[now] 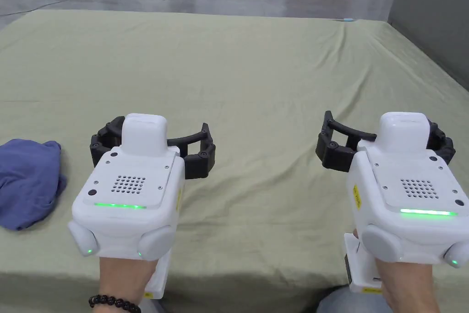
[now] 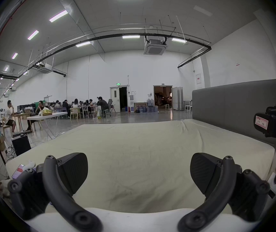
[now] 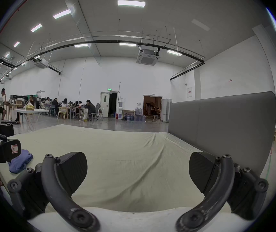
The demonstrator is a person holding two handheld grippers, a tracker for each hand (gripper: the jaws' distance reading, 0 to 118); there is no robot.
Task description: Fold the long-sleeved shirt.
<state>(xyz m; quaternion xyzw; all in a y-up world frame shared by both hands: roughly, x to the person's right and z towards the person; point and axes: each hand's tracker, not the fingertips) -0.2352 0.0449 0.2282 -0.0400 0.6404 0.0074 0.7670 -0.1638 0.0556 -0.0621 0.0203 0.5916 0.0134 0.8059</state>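
Two handheld grippers hover side by side over a wide bed covered with a pale green sheet, both pointing away from the person. Far to the left, near the front edge of the sheet, lies the long-sleeved shirt, a blue crumpled heap, untouched and apart from both tools; in the right gripper view it shows as a blue bundle low at the left. Next comes the left gripper, white-bodied with a green light strip, its black jaws spread wide with nothing between them, as its own view confirms over bare sheet. A beaded bracelet circles the wrist holding it. Further right, the right gripper is likewise gaping wide and empty, and a grey padded headboard stands along the bed's right side
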